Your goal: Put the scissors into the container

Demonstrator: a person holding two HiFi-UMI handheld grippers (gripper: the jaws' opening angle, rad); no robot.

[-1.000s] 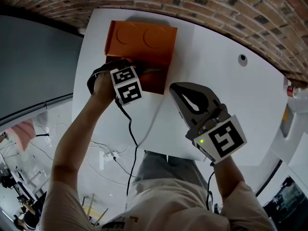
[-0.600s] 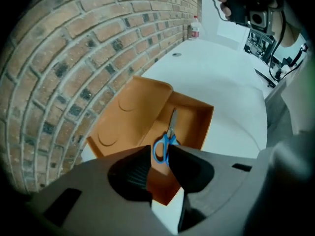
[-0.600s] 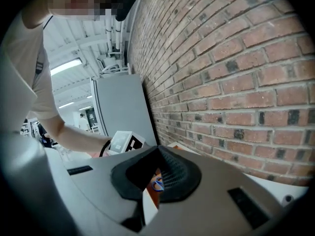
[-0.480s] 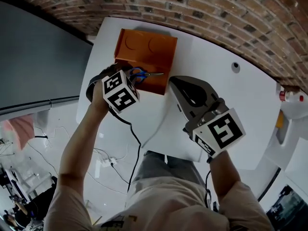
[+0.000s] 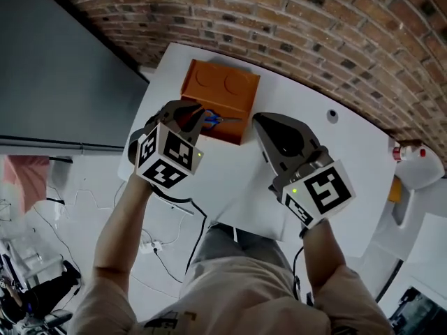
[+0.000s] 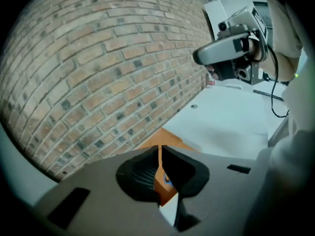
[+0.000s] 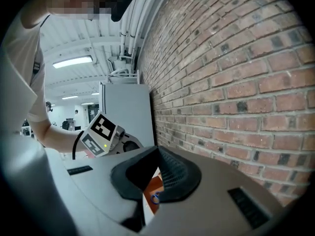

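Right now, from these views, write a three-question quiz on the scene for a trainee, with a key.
1. True or false: the scissors lie on the bare table.
2. What colour is the container? A green, B orange, C white.
3. What is between the jaws of the right gripper?
Key: 1 false, they rest on the container; 2 B; 3 nothing, the jaws are together.
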